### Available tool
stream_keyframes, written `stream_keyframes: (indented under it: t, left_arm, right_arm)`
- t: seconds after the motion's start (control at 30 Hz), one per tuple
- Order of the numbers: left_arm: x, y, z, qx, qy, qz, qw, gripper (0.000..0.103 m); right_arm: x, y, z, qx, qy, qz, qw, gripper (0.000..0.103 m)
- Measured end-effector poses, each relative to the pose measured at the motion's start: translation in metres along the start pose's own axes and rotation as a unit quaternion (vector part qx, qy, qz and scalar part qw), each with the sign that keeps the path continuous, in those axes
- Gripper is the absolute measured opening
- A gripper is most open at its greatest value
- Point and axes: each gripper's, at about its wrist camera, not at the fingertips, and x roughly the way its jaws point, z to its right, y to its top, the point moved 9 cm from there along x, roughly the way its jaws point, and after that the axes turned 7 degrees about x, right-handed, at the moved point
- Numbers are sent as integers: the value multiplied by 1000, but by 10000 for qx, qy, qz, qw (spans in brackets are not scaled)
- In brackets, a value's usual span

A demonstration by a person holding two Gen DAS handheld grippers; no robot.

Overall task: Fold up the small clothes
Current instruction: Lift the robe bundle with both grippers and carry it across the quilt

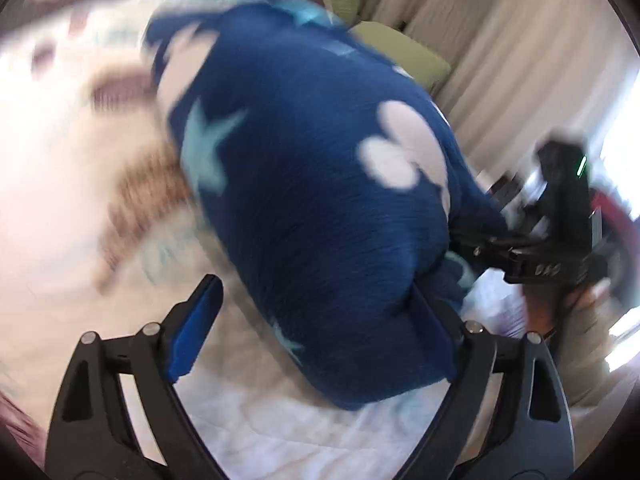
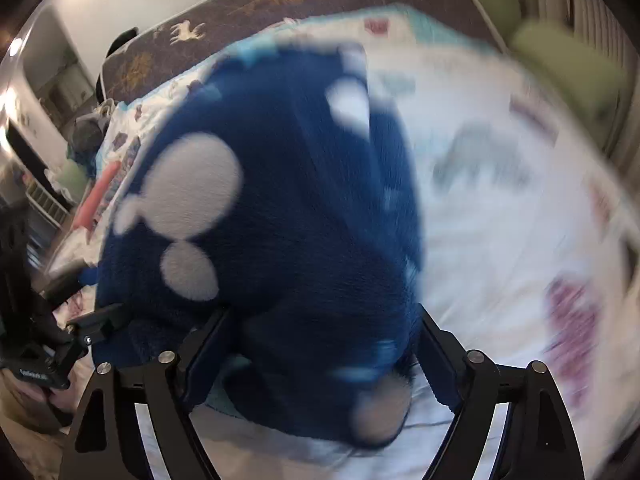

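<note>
A dark blue fleece garment (image 1: 312, 160) with white blobs and pale blue stars lies bunched on the white printed bed cover (image 1: 280, 440). My left gripper (image 1: 314, 286) is open: the cloth rests against its right finger, and a gap shows beside its left pad (image 1: 200, 328). In the right wrist view the same garment (image 2: 280, 200) bulges between the wide-spread fingers of my right gripper (image 2: 324, 314), which I read as open. The bed cover (image 2: 500, 220) spreads to the right. Each view shows the other gripper at the garment's edge. Both views are blurred.
Green cushions (image 1: 400, 52) and a pale curtain (image 1: 500, 40) stand beyond the bed. In the right wrist view a brown deer-print blanket (image 2: 240, 12) lies at the far end, with a heap of other clothes (image 2: 88, 132) at the left edge.
</note>
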Motion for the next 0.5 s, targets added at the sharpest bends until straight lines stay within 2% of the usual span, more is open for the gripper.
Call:
stream_keyframes:
  t: [0.07, 0.1, 0.2, 0.3, 0.5]
  left_arm:
    - [-4, 3, -5, -368, -282, 3, 9989, 91]
    - [-8, 5, -5, -330, -261, 70, 9991, 91]
    - [-19, 15, 8, 241, 19, 236, 9994, 91]
    - [-19, 25, 15, 522, 162, 288, 9981, 91]
    - [-4, 40, 11, 332, -22, 180, 9993, 94]
  right_arm:
    - [-4, 4, 8, 506, 524, -95, 9973, 88]
    - [-8, 7, 11, 623, 723, -102, 9954, 88]
    - [-21, 20, 19, 596, 856, 12, 9945, 88]
    - [-26, 29, 21, 396, 992, 71, 9943, 88]
    - [-9, 53, 27, 737, 1524, -153, 9854, 93]
